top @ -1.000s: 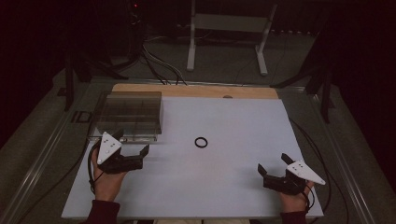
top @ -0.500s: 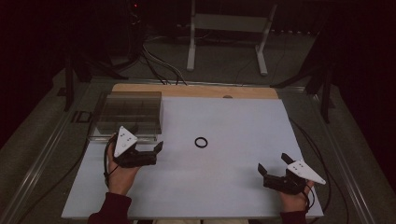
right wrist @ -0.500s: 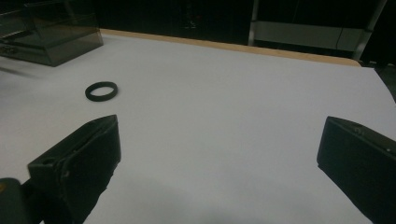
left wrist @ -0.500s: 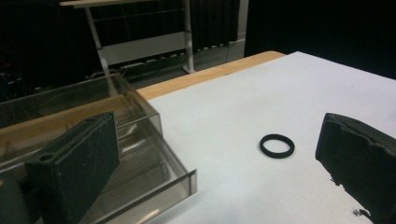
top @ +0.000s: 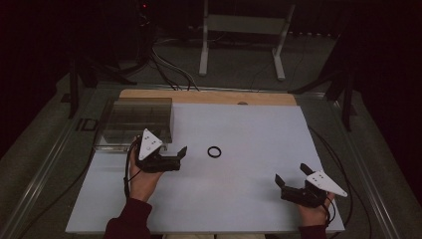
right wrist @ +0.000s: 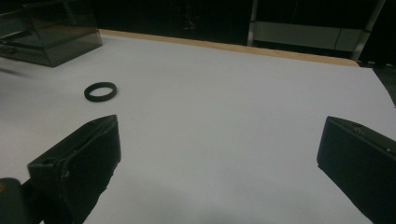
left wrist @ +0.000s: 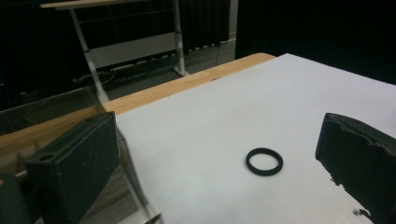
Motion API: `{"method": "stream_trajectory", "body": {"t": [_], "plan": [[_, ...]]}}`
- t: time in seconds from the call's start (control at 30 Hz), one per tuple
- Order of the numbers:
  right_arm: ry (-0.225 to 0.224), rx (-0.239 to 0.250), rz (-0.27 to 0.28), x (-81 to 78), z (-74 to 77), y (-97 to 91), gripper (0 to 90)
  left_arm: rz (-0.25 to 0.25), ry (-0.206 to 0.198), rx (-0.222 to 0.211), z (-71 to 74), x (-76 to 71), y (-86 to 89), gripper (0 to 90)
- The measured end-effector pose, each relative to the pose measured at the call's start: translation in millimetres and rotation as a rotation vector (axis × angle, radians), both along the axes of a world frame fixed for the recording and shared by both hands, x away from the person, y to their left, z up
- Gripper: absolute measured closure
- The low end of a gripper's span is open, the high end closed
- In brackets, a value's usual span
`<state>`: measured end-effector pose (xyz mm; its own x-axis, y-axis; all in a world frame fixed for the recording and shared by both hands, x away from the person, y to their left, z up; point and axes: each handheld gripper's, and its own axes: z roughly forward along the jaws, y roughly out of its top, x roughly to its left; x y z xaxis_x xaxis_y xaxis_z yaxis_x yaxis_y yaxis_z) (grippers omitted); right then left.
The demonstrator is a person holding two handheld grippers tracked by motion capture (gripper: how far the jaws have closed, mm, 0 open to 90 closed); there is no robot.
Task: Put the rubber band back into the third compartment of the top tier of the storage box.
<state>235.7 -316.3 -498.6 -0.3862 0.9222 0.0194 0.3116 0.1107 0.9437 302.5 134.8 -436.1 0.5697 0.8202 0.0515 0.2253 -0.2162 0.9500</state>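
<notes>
On the white surface (top: 239,199), small black ring (top: 214,152) lying flat near the middle, left tool (top: 182,155) released and close beside it, right tool (top: 292,175) released, well apart, clear box (top: 134,119) at far left

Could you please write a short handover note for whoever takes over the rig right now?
Left gripper: open, empty, beside the clear compartment box, pointing at the black ring.
Right gripper: open, empty, near the front right corner of the white table.
The ring lies flat on the table, apart from both grippers, just ahead of the left gripper.
Done: nothing gripped yet.
Left: probably close the left gripper on the ring; the box looks like its likely destination.
</notes>
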Motion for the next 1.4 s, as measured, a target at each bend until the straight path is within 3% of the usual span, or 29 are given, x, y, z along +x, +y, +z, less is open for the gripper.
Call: {"method": "stream_trajectory", "body": {"t": [0.73,1.4], "plan": [[0.001,-0.005,0.006,0.6,0.0,1.7,0.1,-0.026,0.025,-0.001,-4.4,25.1,-37.6,0.5],[0.002,-0.008,0.014,1.8,-0.3,2.4,0.1,-0.052,0.061,0.029,-21.0,39.8,-69.0,0.8]]}}
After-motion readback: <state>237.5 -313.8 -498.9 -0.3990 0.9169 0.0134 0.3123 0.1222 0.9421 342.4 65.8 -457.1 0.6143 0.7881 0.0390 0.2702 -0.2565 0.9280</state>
